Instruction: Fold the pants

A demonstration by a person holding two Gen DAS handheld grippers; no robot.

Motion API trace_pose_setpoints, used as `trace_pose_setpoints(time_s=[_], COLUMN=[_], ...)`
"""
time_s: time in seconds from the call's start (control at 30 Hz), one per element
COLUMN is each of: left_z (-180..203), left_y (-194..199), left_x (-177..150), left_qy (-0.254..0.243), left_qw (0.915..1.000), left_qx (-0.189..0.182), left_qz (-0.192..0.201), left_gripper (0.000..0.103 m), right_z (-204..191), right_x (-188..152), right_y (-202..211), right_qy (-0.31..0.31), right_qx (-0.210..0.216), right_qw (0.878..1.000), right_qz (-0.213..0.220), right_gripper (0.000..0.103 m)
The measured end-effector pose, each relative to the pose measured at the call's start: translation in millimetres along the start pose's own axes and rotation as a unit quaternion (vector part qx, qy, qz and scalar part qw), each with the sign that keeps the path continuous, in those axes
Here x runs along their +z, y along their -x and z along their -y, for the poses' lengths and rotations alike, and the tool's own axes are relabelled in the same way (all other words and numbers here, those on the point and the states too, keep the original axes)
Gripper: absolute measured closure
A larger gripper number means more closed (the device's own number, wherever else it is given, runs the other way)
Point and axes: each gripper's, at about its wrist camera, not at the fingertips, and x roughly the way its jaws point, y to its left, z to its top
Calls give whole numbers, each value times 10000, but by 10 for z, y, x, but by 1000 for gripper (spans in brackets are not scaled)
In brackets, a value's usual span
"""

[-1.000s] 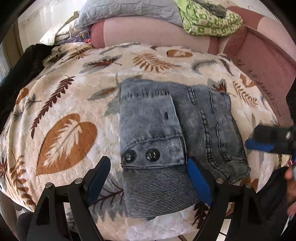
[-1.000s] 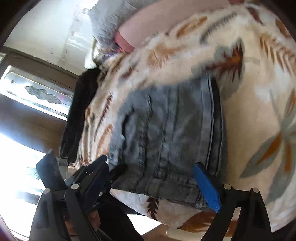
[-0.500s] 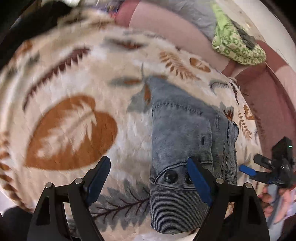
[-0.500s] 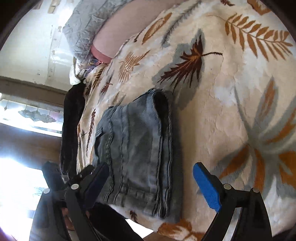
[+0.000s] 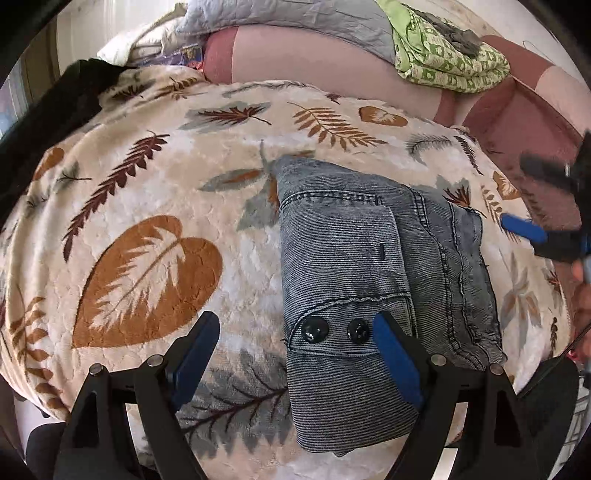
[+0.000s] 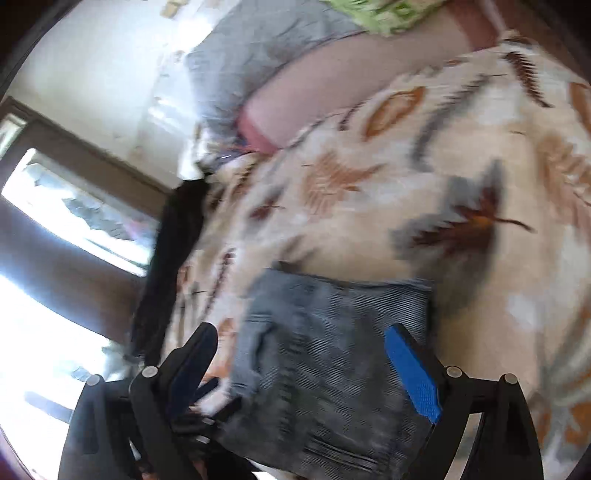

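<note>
The grey denim pants (image 5: 373, 280) lie folded into a compact stack on the leaf-print blanket (image 5: 147, 206), two black buttons facing up. My left gripper (image 5: 295, 363) is open and empty, hovering above the near end of the stack. My right gripper (image 6: 306, 373) is open and empty above the pants (image 6: 325, 354); its view is blurred. It also shows in the left wrist view (image 5: 543, 221) at the far right, beside the stack.
A pink sofa back (image 5: 314, 55) runs behind the blanket, with a grey quilt (image 5: 280, 14) and a green patterned cloth (image 5: 443, 51) on top. A black garment (image 5: 40, 122) lies at the blanket's left edge. A bright window (image 6: 48, 280) is at the left.
Both grippers have swung about over the folded pants while staying open. The left view has returned to centre on the stack; the right gripper has moved back closer over it. The pants have not moved.
</note>
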Motion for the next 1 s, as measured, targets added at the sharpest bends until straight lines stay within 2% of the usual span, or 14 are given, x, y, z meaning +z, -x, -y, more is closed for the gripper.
trace_pose_setpoints(time_s=[0.07, 0.13, 0.17, 0.23, 0.43, 0.53, 0.6, 0.67, 0.8, 0.83, 0.87, 0.9, 0.93, 1.0], left_z=[-15, -25, -28, -9, 53, 101, 139, 168, 231, 247, 262, 276, 284, 310], left_y=[8, 17, 24, 44, 130, 190, 221, 247, 218, 172, 114, 58, 21, -4], left_x=[-4, -4, -11, -19, -23, -26, -21, -9, -6, -16, -31, -49, -67, -94], left_qy=[9, 15, 13, -44, -197, -279, -308, -298, -295, -302, -315, -332, -333, -319], left_qw=[10000, 10000, 10000, 10000, 9996, 9993, 9991, 9991, 9991, 9992, 9992, 9992, 9992, 9992], left_qx=[25, 24, 0, 75, 136, 131, 144, 133, 167, 206, 241, 235, 200, 240], left_qz=[-2, 6, -1, 17, 125, 195, 240, 276, 257, 187, 94, 13, -30, -46], left_gripper=[17, 17, 17, 17, 17, 17, 17, 17, 17, 17, 17, 17, 17, 17], right_z=[22, 241, 426, 408, 83, 79, 141, 240, 393, 418, 426, 401, 360, 201], right_x=[60, 77, 64, 79, 119, 165, 181, 187, 169, 158, 155, 162, 173, 196], right_y=[-235, -556, -736, -728, -477, -274, -175, -179, -423, -494, -569, -587, -588, -568], right_qy=[72, -106, -378, -334, 143, 186, 202, 133, 89, 138, 237, 287, 330, 659], right_qx=[88, -579, -765, -667, -916, -1142, -1481, -1733, -1826, -1853, -1875, -1810, -1887, -2167], right_qw=[9997, 9969, 9938, 9958, 9950, 9932, 9888, 9848, 9825, 9815, 9803, 9815, 9801, 9729], right_qz=[-228, -532, -716, -525, -380, -112, 13, -37, -354, -469, -578, -557, -527, -459], right_gripper=[9, 9, 10, 7, 8, 8, 8, 8, 9, 12, 27, 37, 40, 64])
